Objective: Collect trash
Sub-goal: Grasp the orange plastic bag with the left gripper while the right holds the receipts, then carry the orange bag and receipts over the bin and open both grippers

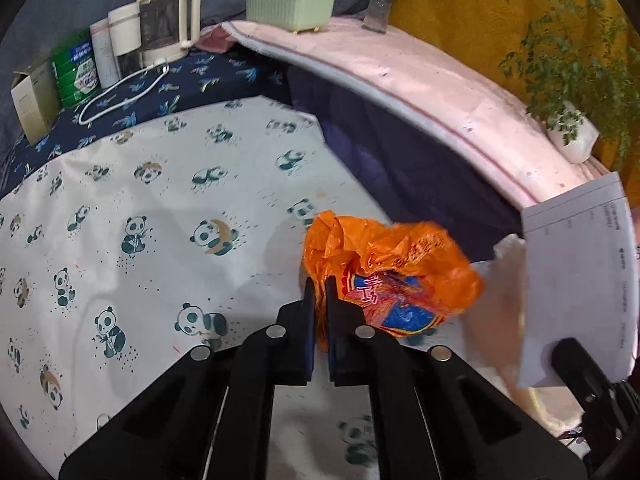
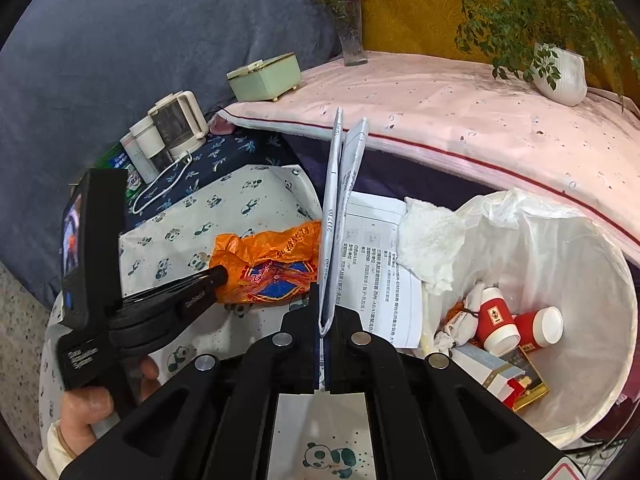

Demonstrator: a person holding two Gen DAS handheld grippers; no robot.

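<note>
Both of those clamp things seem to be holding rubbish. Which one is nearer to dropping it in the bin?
The right hand-held gripper. Its folded paper stands beside the lined bin, while the left hand-held gripper holds the orange bag farther away over the panda cloth.

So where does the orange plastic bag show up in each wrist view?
Left wrist: orange plastic bag lower centre-right, pinched in the left gripper.
Right wrist: centre-left, on the panda cloth.
Shared landmark: the green box on the pink surface.
</note>
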